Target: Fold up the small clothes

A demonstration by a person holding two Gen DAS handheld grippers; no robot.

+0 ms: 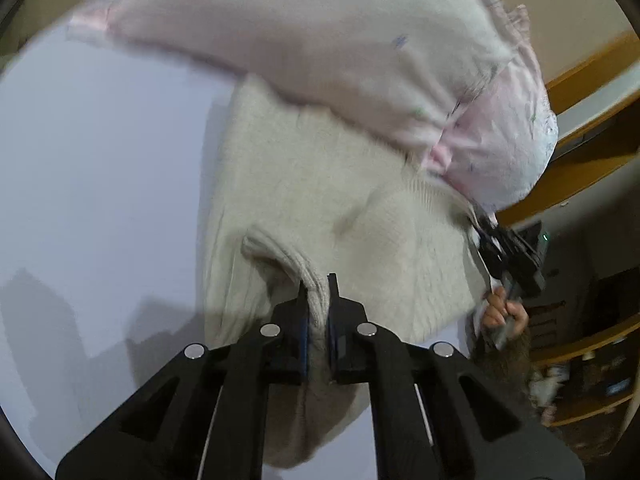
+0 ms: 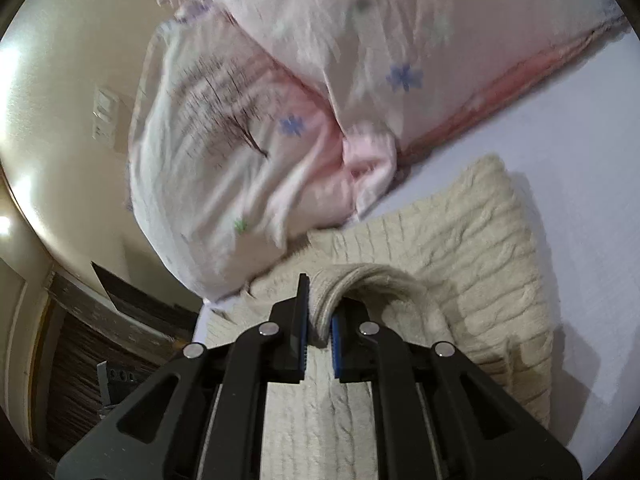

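Note:
A cream knitted sweater [image 1: 340,208] lies on a pale lilac bed sheet [image 1: 100,160]. My left gripper [image 1: 318,296] is shut on a ribbed edge of the sweater and lifts it slightly. My right gripper [image 2: 318,312] is shut on another ribbed edge of the same sweater [image 2: 460,240]. The right gripper also shows in the left wrist view [image 1: 508,256], at the sweater's right side, held by a hand [image 1: 504,312].
Pink flowered pillows [image 1: 320,40] lie just beyond the sweater, also in the right wrist view [image 2: 260,120]. Wooden shelves [image 1: 592,128] stand to the right of the bed. A cream wall with switches [image 2: 104,116] and a dark floor [image 2: 80,344] lie to the left.

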